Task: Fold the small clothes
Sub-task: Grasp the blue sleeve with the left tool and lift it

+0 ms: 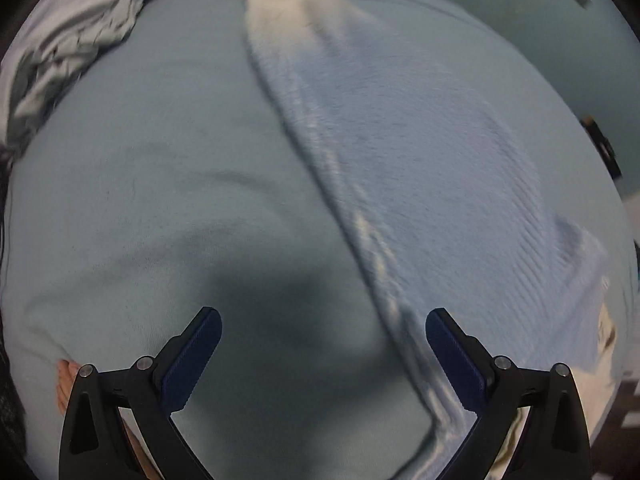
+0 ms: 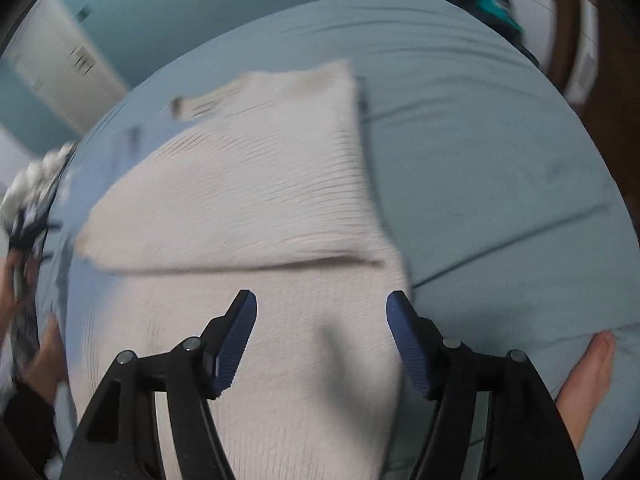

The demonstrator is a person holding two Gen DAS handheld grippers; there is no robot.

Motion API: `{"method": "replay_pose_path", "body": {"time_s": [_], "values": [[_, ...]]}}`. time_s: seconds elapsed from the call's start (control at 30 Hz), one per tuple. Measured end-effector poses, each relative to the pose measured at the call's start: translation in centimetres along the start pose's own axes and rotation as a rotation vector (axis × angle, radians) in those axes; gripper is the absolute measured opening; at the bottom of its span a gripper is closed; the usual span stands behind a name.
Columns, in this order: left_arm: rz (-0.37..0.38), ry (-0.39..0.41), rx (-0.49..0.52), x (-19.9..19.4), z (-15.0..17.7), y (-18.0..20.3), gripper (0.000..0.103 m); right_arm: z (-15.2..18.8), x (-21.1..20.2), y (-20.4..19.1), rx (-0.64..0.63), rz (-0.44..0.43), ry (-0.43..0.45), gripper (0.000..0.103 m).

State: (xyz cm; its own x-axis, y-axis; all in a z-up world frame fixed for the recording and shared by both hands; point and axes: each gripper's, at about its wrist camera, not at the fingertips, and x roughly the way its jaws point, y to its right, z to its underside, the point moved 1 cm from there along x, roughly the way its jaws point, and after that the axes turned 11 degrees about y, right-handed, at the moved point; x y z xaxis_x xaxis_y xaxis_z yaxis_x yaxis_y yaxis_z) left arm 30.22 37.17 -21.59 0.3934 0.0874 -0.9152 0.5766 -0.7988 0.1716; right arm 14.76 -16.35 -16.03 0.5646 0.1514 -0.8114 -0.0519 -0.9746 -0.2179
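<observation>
A pale ribbed knit garment (image 1: pixel 420 168) lies flat on the light teal bed sheet (image 1: pixel 152 200), running from near right to far centre in the left wrist view. My left gripper (image 1: pixel 322 340) is open and empty, above the sheet by the garment's left edge. In the right wrist view the same garment (image 2: pixel 248 200) looks off-white, with one part folded over across its middle. My right gripper (image 2: pixel 320 324) is open and empty, hovering over the garment's near part. Both views are blurred by motion.
A crumpled grey and white pile of clothes (image 1: pixel 68 40) lies at the far left of the bed; it also shows in the right wrist view (image 2: pixel 32 204). A bare foot (image 2: pixel 588 372) rests on the sheet (image 2: pixel 500 160) at near right. A white door (image 2: pixel 60 68) stands beyond the bed.
</observation>
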Motion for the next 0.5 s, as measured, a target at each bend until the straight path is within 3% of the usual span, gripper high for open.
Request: {"method": "replay_pose_path", "body": {"time_s": [0.13,0.27,0.3,0.33,0.37,0.4,0.43,0.5], "values": [[0.046,-0.004,-0.075,1.2,-0.9,-0.3,0.1,1.4,2.5,-3.2,-0.086,-0.006,-0.024,0.064],[0.072,-0.002,-0.016,2.2,-1.4,2.9,0.096,1.7,1.7,-4.0,-0.14,-0.026,-0.048,0.064],[0.074,-0.016,0.011,2.8,-1.2,4.2,0.09,1.8,1.0,-4.4,-0.15,-0.03,-0.039,0.064],[0.07,-0.037,0.033,3.4,-1.0,5.1,0.066,1.8,0.3,-4.6,-0.155,-0.037,-0.031,0.064],[0.034,-0.062,0.077,4.1,-0.6,6.3,0.06,1.5,0.2,-4.6,-0.153,-0.045,-0.027,0.064],[-0.016,-0.032,0.141,3.9,-0.3,7.5,0.046,1.2,-0.2,-4.4,-0.145,-0.058,-0.019,0.064],[-0.011,-0.018,0.163,3.6,-0.2,8.3,0.016,1.1,-0.8,-4.1,-0.137,-0.064,-0.008,0.064],[-0.025,0.023,0.143,2.1,-0.6,9.2,0.012,0.9,-1.0,-3.4,-0.125,-0.063,0.017,0.064]]}}
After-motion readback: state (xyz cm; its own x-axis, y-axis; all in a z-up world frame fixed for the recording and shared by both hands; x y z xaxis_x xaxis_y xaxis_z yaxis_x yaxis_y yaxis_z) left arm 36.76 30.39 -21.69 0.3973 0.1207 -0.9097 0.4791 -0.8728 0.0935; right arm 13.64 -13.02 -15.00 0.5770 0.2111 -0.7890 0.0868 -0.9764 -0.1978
